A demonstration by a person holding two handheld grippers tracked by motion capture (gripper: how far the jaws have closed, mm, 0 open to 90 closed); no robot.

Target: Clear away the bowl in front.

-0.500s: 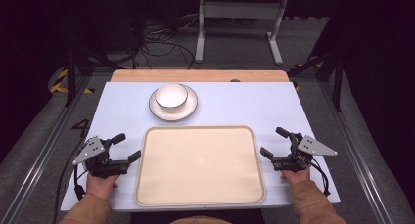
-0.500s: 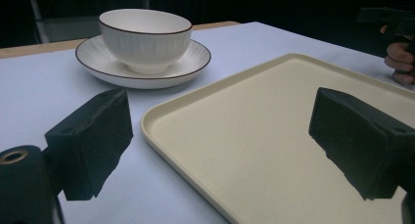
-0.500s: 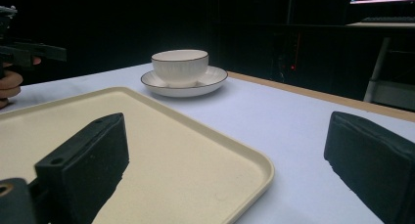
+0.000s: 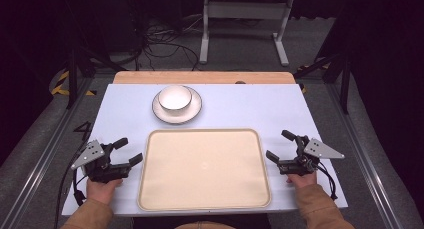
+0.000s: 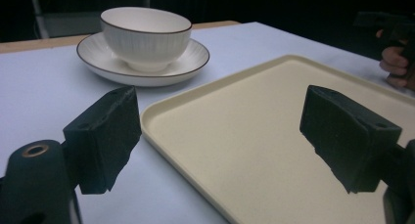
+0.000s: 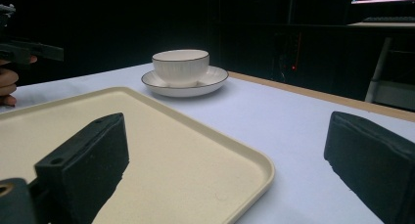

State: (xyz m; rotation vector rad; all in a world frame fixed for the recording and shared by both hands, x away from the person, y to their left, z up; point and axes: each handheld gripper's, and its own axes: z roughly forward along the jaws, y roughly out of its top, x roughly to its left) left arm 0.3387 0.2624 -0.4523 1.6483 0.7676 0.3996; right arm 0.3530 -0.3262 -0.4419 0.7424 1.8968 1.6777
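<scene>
- Left gripper (image 4: 126,152) and right gripper (image 4: 280,145) flank the tray (image 4: 205,204), jaws apart, holding nothing.
- The bowl (image 4: 175,97) sits on its saucer (image 4: 192,114), far-centre.
- Risk: grabbing the bowl alone could drag or tip the saucer.

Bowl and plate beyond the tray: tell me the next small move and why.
Probably reach the left gripper forward toward the bowl, which sits on the plate beyond the empty tray. Both grippers rest open beside the tray, the right gripper too, holding nothing, and the left looks slightly nearer the bowl.
</scene>
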